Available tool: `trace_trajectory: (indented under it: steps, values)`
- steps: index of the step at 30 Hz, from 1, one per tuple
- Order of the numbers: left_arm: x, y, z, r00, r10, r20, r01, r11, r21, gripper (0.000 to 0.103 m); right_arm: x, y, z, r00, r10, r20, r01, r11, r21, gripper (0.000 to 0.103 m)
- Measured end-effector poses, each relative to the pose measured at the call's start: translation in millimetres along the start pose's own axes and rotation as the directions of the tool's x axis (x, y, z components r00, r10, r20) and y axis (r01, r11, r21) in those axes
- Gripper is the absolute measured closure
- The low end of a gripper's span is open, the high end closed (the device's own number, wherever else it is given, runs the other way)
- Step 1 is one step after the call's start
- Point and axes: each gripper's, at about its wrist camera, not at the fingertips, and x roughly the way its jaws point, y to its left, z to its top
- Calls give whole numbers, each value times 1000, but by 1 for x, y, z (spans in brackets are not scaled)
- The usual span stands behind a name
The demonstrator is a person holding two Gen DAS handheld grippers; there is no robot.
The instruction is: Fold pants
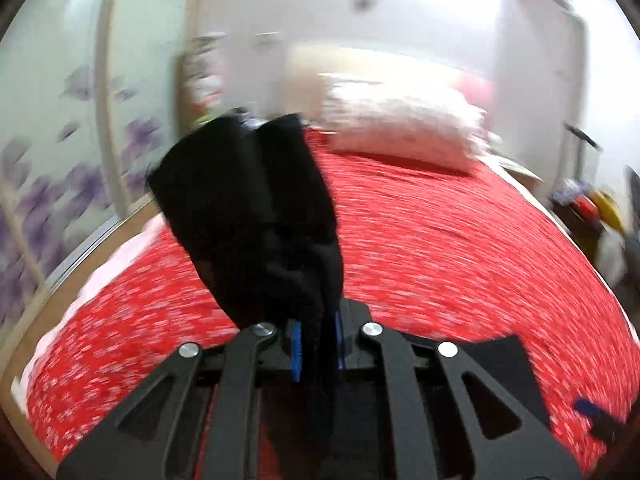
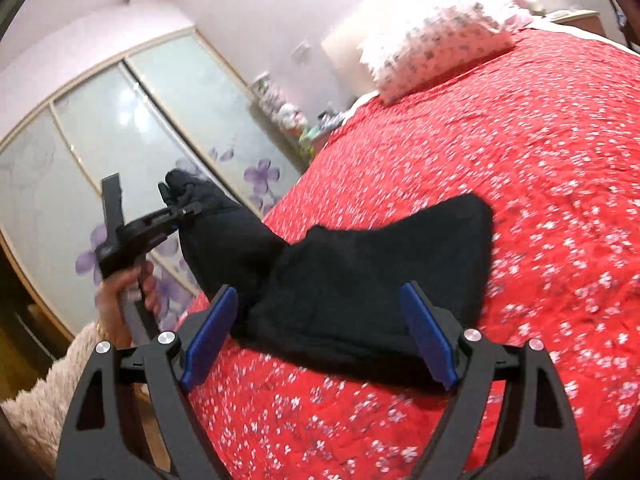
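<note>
The black pants (image 2: 360,272) lie partly on the red flowered bedspread (image 2: 500,152), with one end lifted off to the left. My left gripper (image 1: 316,344) is shut on the black pants (image 1: 256,208), which hang up and away from its blue pads. In the right wrist view the left gripper (image 2: 180,212) holds that lifted end above the bed's left edge. My right gripper (image 2: 320,332) is open, its blue pads (image 2: 208,332) on either side of the pants' near edge, holding nothing.
A white flowered pillow (image 2: 436,36) lies at the head of the bed. A sliding wardrobe with purple flowers (image 2: 120,140) stands along the left. A cluttered nightstand (image 2: 288,116) sits beside the bed. A fluffy beige rug (image 2: 36,408) lies on the floor at left.
</note>
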Motion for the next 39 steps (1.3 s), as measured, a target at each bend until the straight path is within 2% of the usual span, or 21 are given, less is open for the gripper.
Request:
trace_trajectory:
  steps: [2,5,8,9,10,13,15,17,18,20,22,24,26,28,31,32,34,35,37,39]
  values:
    - [3,-34,-4,998,-61,-13,62,997,53,92,-9,-9,5,999,-10,32,9,999,35,18]
    - [12,-84,-28,985,-155,-71,162,980,112,93,-21,-24,11,996,-42,74,36,996,86,18]
    - [26,-123,-61,958,-223,-179,251,956,155,93,-30,-40,16,992,-72,104,56,988,143,18]
    - [33,-135,-75,942,-242,-232,282,946,160,93,-34,-47,17,991,-75,115,54,984,172,18]
    - [39,-144,-85,935,-243,-260,291,942,166,93,-36,-50,17,990,-73,121,50,981,188,18]
    - [36,-159,-99,950,-210,-229,263,938,227,93,-43,-57,18,986,-87,142,55,976,210,18]
    - [31,-152,-92,946,-234,-224,275,946,173,93,-44,-57,19,985,-89,146,58,977,203,18]
    - [20,-150,-85,952,-246,-185,276,948,160,93,-43,-57,19,986,-84,145,53,977,205,18]
    - [12,-155,-84,953,-257,-164,283,944,168,93,-43,-58,18,986,-82,143,51,977,208,18]
    - [-5,-165,-91,942,-306,-136,329,919,217,93,-41,-61,18,988,-77,134,45,973,224,18]
    - [-5,-184,-107,932,-316,-180,357,886,294,93,-37,-63,16,991,-68,112,38,968,246,17]
    - [8,-196,-133,919,-293,-262,372,864,339,93,-34,-66,15,995,-50,90,23,962,271,16]
    - [16,-196,-151,913,-280,-295,375,861,343,92,-31,-71,15,998,-25,61,6,955,298,13]
    - [17,-190,-159,914,-279,-294,371,866,334,91,-29,-78,15,999,-4,45,-12,944,330,11]
    - [15,-192,-162,924,-253,-286,349,863,365,85,-23,-92,14,1000,16,18,-22,923,384,11]
    - [13,-194,-162,929,-239,-282,337,862,379,80,-21,-97,13,1000,23,9,-25,914,405,11]
    - [6,-195,-162,941,-193,-277,297,865,404,53,-13,-107,11,999,32,-17,-21,894,448,11]
    - [1,-191,-164,945,-189,-266,287,869,404,36,-10,-110,9,999,31,-35,-11,888,459,11]
    - [-20,-180,-162,943,-245,-225,317,869,380,33,-3,-114,9,998,3,-60,25,886,462,11]
    - [-35,-164,-155,948,-256,-191,310,881,357,19,2,-112,12,997,-23,-77,54,896,440,11]
